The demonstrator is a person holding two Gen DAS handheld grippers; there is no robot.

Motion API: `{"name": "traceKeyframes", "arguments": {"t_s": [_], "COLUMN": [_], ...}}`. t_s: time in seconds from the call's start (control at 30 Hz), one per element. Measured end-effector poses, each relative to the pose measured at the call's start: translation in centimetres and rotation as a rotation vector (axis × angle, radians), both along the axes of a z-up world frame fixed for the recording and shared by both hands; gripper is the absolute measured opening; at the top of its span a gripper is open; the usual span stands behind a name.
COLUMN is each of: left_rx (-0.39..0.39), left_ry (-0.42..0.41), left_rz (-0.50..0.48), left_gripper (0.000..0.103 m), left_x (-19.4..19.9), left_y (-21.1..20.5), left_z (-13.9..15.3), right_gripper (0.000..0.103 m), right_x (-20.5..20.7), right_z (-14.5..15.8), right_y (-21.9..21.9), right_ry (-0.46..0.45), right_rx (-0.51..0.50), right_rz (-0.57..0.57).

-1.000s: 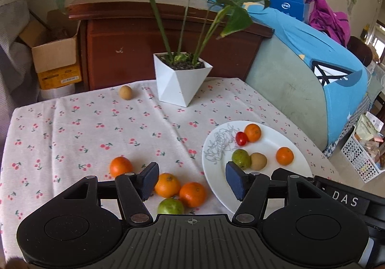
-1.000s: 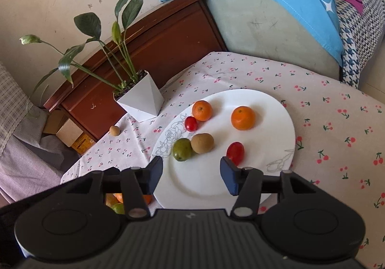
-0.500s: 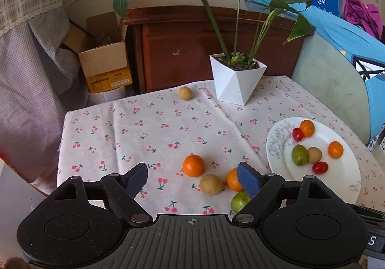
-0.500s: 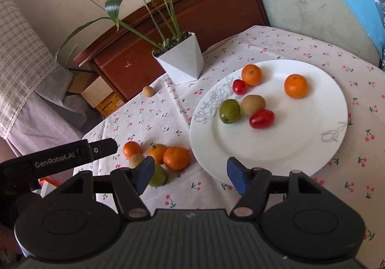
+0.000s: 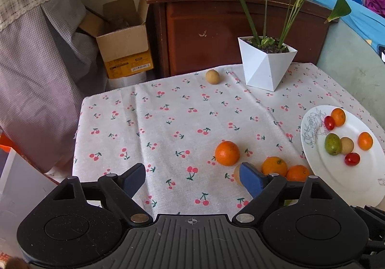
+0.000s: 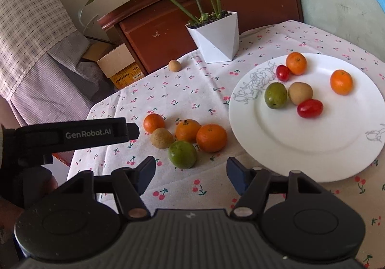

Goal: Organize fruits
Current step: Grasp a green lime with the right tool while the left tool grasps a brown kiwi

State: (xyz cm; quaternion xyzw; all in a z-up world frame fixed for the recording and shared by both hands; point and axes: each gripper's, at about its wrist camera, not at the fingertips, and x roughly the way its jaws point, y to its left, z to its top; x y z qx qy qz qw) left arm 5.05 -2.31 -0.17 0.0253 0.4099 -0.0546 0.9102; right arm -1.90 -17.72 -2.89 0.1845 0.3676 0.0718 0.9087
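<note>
A white plate (image 6: 300,144) (image 5: 341,180) on the cherry-print cloth holds several fruits: oranges, red tomatoes, a green fruit (image 6: 275,95) and a tan fruit. Left of the plate lies a loose cluster: three oranges (image 6: 211,137) (image 5: 227,153), a tan fruit (image 6: 161,138) and a green fruit (image 6: 182,154). A lone tan fruit (image 5: 212,76) lies at the far edge. My left gripper (image 5: 192,180) is open and empty above the cloth, left of the cluster. My right gripper (image 6: 189,174) is open and empty, just in front of the green fruit.
A white potted plant (image 5: 266,64) (image 6: 215,35) stands at the back of the table. Behind it is a brown wooden cabinet (image 5: 216,28). A cardboard box (image 5: 125,38) sits on the floor at the left. The left gripper's body (image 6: 72,135) shows at the right wrist view's left.
Both grippers have swung left, away from the plate. The loose fruit cluster now sits in front of my right gripper; the plate has slid to the right in both views.
</note>
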Motion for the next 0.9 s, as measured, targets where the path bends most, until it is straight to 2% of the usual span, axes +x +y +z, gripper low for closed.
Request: {"name": "traceKeyframes", "arguments": {"t_s": [0.17, 0.43, 0.53, 0.67, 0.9], "left_rx": [-0.016, -0.135, -0.163, -0.204, -0.228], "left_ry": [0.012, 0.018, 0.009, 0.016, 0.043], "left_rz": [0.026, 0.102, 0.081, 0.04, 0.009], "left_gripper": [0.087, 0.086, 0.086, 0.085, 0.085], "left_x": [0.4, 1.2, 1.4, 1.5, 0.9], "left_y": [0.8, 3.4, 3.5, 3.0, 2.9], "left_z": [-0.6, -1.0, -1.1, -1.4, -1.6], "right_gripper": [0.054, 0.047, 0.042, 0.029, 0.028], "right_x": [0.6, 1.5, 1.6, 1.7, 1.2], "right_z": [-0.4, -0.7, -0.8, -0.9, -0.9], "right_y": [0.9, 2.3, 2.7, 2.8, 2.1], "right_ry": [0.005, -0.014, -0.027, -0.041, -0.034], "right_rx": [-0.016, -0.056, -0.091, -0.125, -0.118], "right_rz": [0.022, 0.041, 0.038, 0.027, 0.029]}}
